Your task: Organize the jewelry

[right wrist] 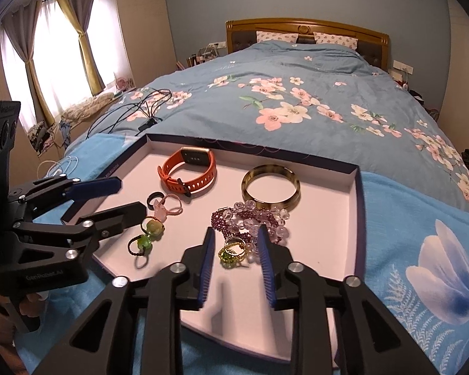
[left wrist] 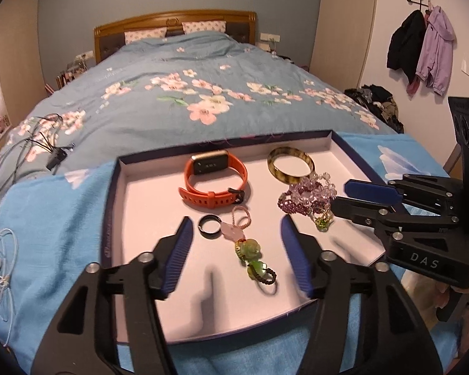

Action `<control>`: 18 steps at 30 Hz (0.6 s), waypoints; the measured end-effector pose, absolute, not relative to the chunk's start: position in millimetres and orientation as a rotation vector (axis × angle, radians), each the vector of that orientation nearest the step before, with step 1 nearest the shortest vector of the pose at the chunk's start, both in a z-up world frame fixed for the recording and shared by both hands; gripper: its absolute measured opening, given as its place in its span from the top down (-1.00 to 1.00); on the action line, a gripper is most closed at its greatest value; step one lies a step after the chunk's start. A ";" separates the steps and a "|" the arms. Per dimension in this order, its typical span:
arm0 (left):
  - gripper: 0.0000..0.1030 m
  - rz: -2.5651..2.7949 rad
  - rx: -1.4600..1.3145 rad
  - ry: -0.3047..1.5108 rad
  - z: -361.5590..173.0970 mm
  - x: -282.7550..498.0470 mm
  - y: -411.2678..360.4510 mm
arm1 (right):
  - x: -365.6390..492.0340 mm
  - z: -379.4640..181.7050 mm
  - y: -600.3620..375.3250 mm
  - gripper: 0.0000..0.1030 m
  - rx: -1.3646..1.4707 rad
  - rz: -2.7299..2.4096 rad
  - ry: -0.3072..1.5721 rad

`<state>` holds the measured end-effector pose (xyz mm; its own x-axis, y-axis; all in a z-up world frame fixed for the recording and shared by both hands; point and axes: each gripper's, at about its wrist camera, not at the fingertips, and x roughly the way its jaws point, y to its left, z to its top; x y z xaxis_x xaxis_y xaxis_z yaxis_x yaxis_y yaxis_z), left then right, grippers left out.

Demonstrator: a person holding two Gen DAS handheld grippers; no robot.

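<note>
Left hand-held gripper [left wrist: 234, 240]: released, fingers spread wide, poised low over the shallow tray [left wrist: 147, 193] on the bed. Beneath it, left to right: dark ring [left wrist: 209, 225], pink charm [left wrist: 234, 232], green bead rings [left wrist: 256, 265]. Orange watch [left wrist: 215, 178] and horn-toned bangle [left wrist: 290, 164] lie further back. Right hand-held gripper [right wrist: 236, 247]: released, fingers flanking a small green-gold ring [right wrist: 231, 253] beside the purple bead pile [right wrist: 250, 222].

Both grippers are matte black plastic linkages with silver round bolts; left gripper [left wrist: 236, 254] and right gripper [right wrist: 238, 267] carry ribbed blue pads. White "DAS" lettering marks the right gripper's side, skin visible at five o'clock
</note>
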<state>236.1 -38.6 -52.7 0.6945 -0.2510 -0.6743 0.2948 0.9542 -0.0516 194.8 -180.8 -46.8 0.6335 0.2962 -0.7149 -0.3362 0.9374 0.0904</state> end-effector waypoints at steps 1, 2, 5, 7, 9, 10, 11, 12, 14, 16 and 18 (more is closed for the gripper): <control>-0.31 -0.301 0.066 0.726 -49.4 231.5 -37.1 | 192.1 -44.7 -182.4 0.30 -0.049 0.358 0.799; -0.43 -0.301 0.066 0.714 -46.3 227.6 -35.7 | 189.5 -42.7 -184.2 0.26 -0.045 0.357 0.792; -0.66 -0.285 0.064 0.667 -37.6 214.2 -29.0 | 180.7 -36.3 -190.1 -0.02 -0.034 0.342 0.761; -0.82 -0.269 0.065 0.642 -32.9 204.1 -24.3 | 174.3 -32.8 -194.2 -0.07 -0.029 0.327 0.743; -0.89 -0.244 0.065 0.612 -28.5 193.0 -19.4 | 167.6 -30.2 -198.8 -0.30 -0.014 0.319 0.731; -0.89 -0.241 0.063 0.603 -26.9 188.9 -17.2 | 162.2 -28.3 -201.0 -0.44 -0.008 0.303 0.714; -0.89 -0.243 0.060 0.602 -25.3 186.1 -14.9 | 156.6 -26.4 -202.2 -0.47 -0.009 0.292 0.696; -0.89 -0.236 0.053 0.599 -24.0 180.7 -12.0 | 153.1 -25.7 -202.8 -0.51 -0.012 0.287 0.688; -0.89 -0.220 0.048 0.578 -21.9 170.4 -7.9 | 142.5 -23.5 -203.6 -0.73 -0.014 0.271 0.670; -0.89 -0.213 0.046 0.566 -20.5 160.9 -5.8 | 132.2 -21.1 -203.8 -0.82 -0.013 0.261 0.642; -0.89 -0.207 0.032 0.554 -19.8 152.1 -2.5 | 122.5 -19.5 -202.5 -0.87 -0.014 0.259 0.625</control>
<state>152.1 -2.5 -19.8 0.8302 -0.1867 -0.5254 0.2037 0.9787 -0.0259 122.5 -202.5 -19.5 0.7799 0.2352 -0.5800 -0.2438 0.9677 0.0646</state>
